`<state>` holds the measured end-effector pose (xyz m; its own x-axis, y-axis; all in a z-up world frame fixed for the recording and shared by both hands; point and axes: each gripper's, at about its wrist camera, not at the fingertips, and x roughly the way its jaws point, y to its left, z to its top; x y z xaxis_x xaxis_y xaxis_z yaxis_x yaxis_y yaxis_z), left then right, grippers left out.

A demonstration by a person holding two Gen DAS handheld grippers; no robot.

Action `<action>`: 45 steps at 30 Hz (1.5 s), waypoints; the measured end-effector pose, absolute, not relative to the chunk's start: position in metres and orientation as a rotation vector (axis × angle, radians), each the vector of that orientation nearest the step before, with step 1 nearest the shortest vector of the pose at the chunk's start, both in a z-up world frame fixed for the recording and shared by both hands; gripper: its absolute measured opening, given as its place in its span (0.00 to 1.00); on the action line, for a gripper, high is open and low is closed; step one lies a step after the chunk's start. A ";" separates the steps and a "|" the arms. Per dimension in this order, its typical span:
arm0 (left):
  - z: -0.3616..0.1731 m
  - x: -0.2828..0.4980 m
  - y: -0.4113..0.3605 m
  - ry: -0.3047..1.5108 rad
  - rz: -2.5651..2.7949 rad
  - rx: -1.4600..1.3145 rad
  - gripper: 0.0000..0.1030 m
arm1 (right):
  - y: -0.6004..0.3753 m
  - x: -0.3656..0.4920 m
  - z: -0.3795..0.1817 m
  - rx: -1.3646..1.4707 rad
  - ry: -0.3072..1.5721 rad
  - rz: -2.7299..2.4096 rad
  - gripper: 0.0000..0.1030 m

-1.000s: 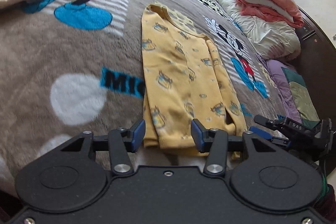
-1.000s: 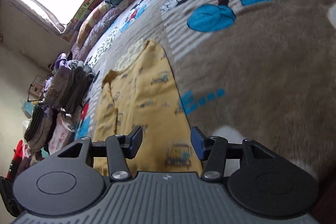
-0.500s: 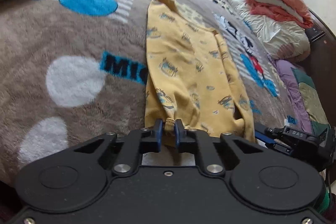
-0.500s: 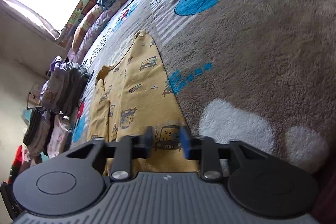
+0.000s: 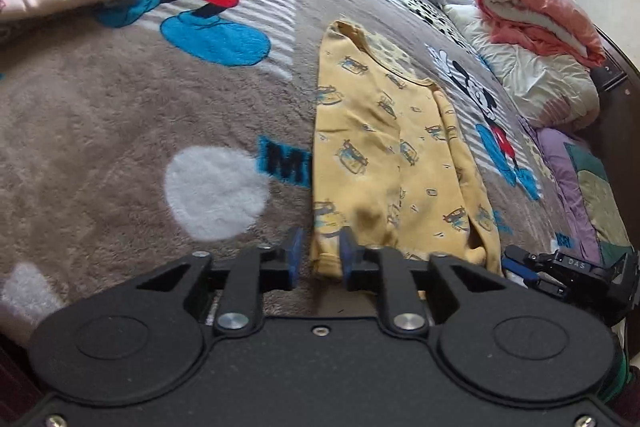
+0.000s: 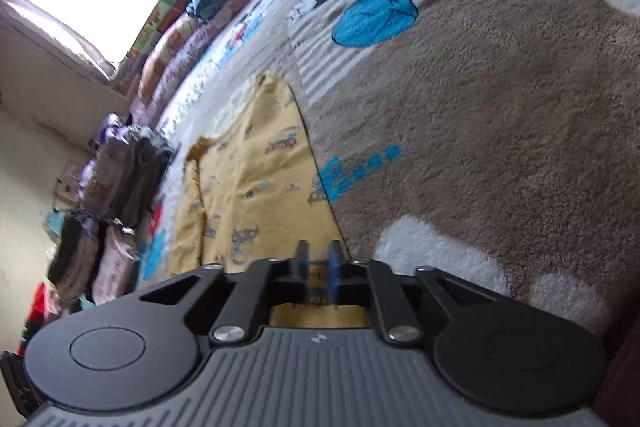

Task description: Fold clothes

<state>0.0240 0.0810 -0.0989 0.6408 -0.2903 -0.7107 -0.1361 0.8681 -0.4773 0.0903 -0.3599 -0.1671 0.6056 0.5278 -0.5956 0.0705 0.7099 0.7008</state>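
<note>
Yellow top (image 5: 384, 155) flat on bed (image 5: 100, 115), long axis running away from both claws. Left claw (image 5: 319, 259) reopening, near hem corner loose between jaws. Right claw (image 6: 317, 273) reopening over other corner, grip unclear.

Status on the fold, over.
Left tool jaws just opening, hem corner of yellow car-print fabric top between them, unpressed. Right tool jaws just opening too, narrow over hem, grip unclear. Nothing blocking the fold.

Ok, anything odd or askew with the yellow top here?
Only slightly: the yellow top lies folded lengthwise on the blanket, but its near hem corner is puckered rather than flat. Nothing spilled or damaged.
</note>
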 end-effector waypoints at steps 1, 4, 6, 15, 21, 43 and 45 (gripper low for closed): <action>-0.099 0.024 0.080 0.876 -0.098 -0.532 0.31 | -0.357 0.089 -0.167 0.741 0.901 0.303 0.44; -0.102 0.029 0.074 0.869 -0.116 -0.527 0.31 | -0.346 0.088 -0.165 0.703 0.906 0.323 0.51; -0.105 0.033 0.068 0.872 -0.121 -0.500 0.29 | -0.341 0.089 -0.166 0.692 0.908 0.332 0.49; -0.085 0.030 0.082 0.799 -0.109 -0.436 0.00 | -0.356 0.089 -0.144 0.723 0.839 0.332 0.10; -0.075 0.034 0.127 0.752 -0.011 -0.461 0.00 | -0.375 0.098 -0.126 0.722 0.787 0.306 0.10; -0.096 0.093 0.267 0.824 0.313 -0.443 0.00 | -0.442 0.211 -0.130 0.317 0.875 0.042 0.11; -0.094 0.091 0.262 0.832 0.353 -0.395 0.00 | -0.440 0.214 -0.132 0.262 0.879 -0.005 0.30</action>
<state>0.0908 0.2622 -0.0941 0.6236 0.1476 -0.7677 -0.4502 0.8706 -0.1983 0.2135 -0.4401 -0.1325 0.6397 0.1028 -0.7617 0.1118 0.9680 0.2246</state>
